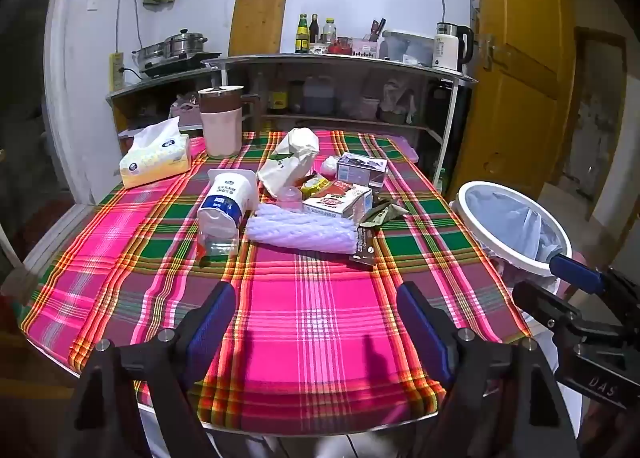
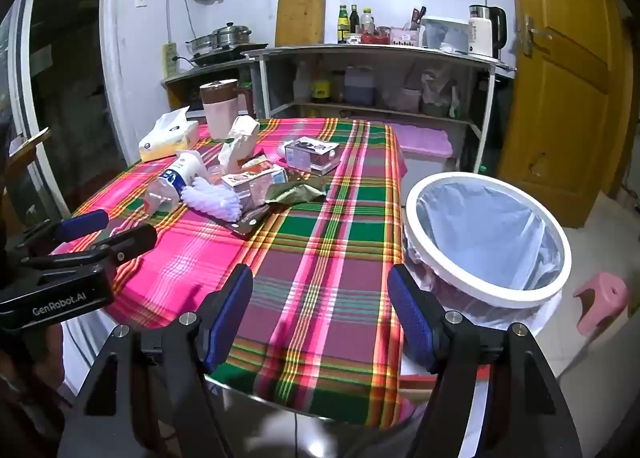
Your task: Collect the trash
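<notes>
Trash lies heaped mid-table on the plaid cloth: a clear plastic bottle (image 1: 222, 209) on its side, a white foam sleeve (image 1: 300, 232), a red-and-white carton (image 1: 338, 203), a brown wrapper (image 1: 366, 246), a green wrapper (image 1: 382, 213), a white paper bag (image 1: 290, 159) and a clear box (image 1: 362, 169). A white-rimmed bin (image 2: 488, 234) lined with a blue bag stands off the table's right edge. My left gripper (image 1: 316, 310) hovers open over the near cloth, nothing between its fingers. My right gripper (image 2: 320, 298) is open too, over the near right corner beside the bin.
A tissue box (image 1: 156, 157) and a pink pitcher (image 1: 222, 121) stand at the table's far left. Shelves with bottles, pots and a kettle (image 1: 450, 45) line the back wall. A wooden door (image 2: 560, 77) is at right, with a pink stool (image 2: 604, 300) on the floor.
</notes>
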The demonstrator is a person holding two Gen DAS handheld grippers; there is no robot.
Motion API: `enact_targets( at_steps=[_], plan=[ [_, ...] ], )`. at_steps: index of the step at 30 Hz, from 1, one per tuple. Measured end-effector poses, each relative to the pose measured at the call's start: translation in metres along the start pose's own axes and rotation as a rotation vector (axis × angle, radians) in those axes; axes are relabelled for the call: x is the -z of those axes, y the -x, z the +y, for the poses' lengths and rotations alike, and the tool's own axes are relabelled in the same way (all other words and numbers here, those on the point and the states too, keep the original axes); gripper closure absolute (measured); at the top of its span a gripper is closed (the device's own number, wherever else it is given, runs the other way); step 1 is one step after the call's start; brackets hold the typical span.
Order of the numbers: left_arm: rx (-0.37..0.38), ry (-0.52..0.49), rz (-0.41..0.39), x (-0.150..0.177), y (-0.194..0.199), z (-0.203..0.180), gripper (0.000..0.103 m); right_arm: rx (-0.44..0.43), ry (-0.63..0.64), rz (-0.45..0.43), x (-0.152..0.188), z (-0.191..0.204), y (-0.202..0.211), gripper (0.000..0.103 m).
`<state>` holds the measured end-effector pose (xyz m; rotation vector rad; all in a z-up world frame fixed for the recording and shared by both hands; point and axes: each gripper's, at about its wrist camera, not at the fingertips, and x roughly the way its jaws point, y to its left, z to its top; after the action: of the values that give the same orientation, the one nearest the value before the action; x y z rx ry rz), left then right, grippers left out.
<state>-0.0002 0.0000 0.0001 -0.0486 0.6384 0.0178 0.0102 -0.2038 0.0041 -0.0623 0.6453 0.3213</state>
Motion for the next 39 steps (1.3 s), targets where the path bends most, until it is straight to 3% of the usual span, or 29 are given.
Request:
enact_targets(
  at_steps=[39],
  plan=[
    [0.003, 0.002, -0.015, -0.001, 0.013, -0.002, 0.020, -0.005, -0.007, -0.015, 0.001, 0.002, 0.005, 0.033]
  ],
)
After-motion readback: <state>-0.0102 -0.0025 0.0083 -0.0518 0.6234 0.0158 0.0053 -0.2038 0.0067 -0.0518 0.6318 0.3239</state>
